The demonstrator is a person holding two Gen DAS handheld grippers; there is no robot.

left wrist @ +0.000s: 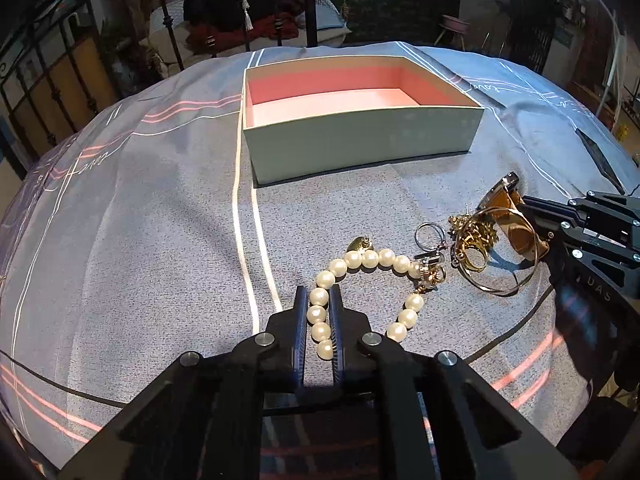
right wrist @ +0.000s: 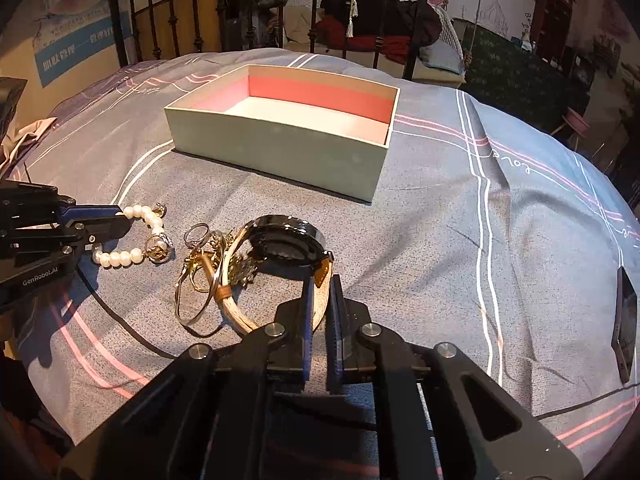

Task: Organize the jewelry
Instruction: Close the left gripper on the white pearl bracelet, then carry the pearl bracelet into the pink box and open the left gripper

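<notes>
An open pale-green box [left wrist: 360, 136] with a pink inside stands on the bed; it also shows in the right wrist view [right wrist: 280, 148]. My left gripper [left wrist: 319, 294] is shut on a pearl bracelet [left wrist: 362, 260] that lies on the cover [right wrist: 132, 236]. My right gripper [right wrist: 321, 280] is shut on the tan strap of a wristwatch [right wrist: 286, 246], whose strap shows in the left wrist view [left wrist: 516, 220]. Gold and silver rings and a thin bangle [left wrist: 472, 248] lie in a pile between bracelet and watch [right wrist: 204, 264].
The grey bedspread [left wrist: 140, 220] has white and pink stripes. A dark phone [right wrist: 624, 324] lies at the right. A black iron bed rail [right wrist: 248, 8] stands behind the box.
</notes>
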